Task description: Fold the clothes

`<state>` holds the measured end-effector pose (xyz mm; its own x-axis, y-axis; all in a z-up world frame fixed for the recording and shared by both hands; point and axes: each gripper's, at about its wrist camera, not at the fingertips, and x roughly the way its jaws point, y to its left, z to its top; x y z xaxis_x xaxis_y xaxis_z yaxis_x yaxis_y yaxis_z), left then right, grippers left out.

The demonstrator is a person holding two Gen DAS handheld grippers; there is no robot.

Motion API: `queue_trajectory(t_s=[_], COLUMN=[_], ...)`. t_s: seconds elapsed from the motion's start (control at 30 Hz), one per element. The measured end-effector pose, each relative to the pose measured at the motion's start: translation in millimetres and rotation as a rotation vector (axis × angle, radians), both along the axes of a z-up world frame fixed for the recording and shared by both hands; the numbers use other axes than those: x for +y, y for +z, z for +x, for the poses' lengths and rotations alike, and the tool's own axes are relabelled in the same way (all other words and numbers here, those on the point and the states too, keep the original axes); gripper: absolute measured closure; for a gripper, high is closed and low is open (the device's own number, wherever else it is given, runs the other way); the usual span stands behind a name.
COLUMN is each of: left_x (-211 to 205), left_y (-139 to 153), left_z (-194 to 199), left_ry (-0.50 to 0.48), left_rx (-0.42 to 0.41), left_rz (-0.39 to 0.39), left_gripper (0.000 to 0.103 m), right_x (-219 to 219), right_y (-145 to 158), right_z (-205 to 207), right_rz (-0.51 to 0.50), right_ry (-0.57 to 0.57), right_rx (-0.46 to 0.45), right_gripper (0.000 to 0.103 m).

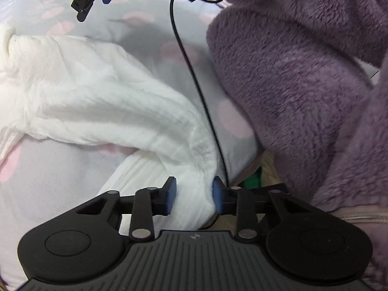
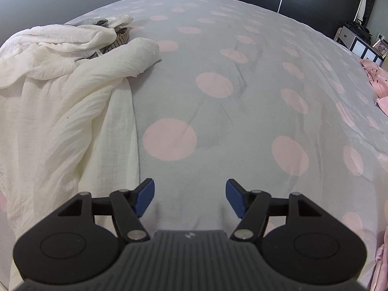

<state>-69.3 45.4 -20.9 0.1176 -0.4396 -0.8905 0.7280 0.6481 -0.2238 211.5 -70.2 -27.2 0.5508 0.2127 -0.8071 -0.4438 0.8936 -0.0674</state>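
Left claw (image 1: pixel 194 197) pinched on a bunched edge of the white garment (image 1: pixel 101 101); right claw (image 2: pixel 189 197) hangs with its jaws apart and nothing between them.

We see the garment sprawled crumpled on the bed (image 2: pixel 218 111), on its grey cover with pink dots, near the edge closest to us, with a purple fleece sleeve (image 1: pixel 291 84) beside it. We judge the crinkled gauzy cloth light, soft and limp, not slippery; it will sag and drag rather than hold shape. We would take hold at a hem or corner, with the empty right claw grasping a matching edge so the cloth can be spread flat before folding.
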Motion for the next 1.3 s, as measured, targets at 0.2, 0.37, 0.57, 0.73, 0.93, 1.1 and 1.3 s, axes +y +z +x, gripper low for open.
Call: queue_trajectory(t_s=[0.2, 0.37, 0.57, 0.73, 0.93, 1.1, 1.3], left_x=[20.5, 70.9, 152.0, 226.2, 295.6, 321.0, 325.7], left_y=[7.6, 25.7, 57.9, 82.1, 93.7, 91.3, 79.1], left_z=[17.1, 42.8, 62.0, 59.7, 44.8, 45.3, 47.3], left_ry=[0.127, 0.37, 0.718, 1.048, 1.352, 1.434, 1.449], left_rx=[-0.025, -0.083, -0.232, -0.363, -0.499, -0.542, -0.526], left_rz=[0.012, 0.005, 0.052, 0.138, 0.287, 0.39, 0.443], left_gripper=[0.1, 0.101, 0.102, 0.102, 0.102, 0.102, 0.102], right_x=[2.1, 2.8, 11.3, 25.7, 45.9, 59.6, 78.3], right_y=[-5.0, -4.4, 1.8, -1.7, -12.4, -23.0, -34.8], right_z=[9.5, 25.4, 51.1, 76.4, 102.0, 118.5, 128.6], right_rz=[0.008, 0.037, 0.083, 0.148, 0.263, 0.445, 0.616], right_ry=[-0.016, -0.023, -0.027, -0.03, -0.042, -0.097, -0.183], right_rx=[0.011, 0.015, 0.013, 0.036, 0.088, 0.194, 0.305], right_gripper=[0.035, 0.037, 0.04, 0.046, 0.047, 0.047, 0.061])
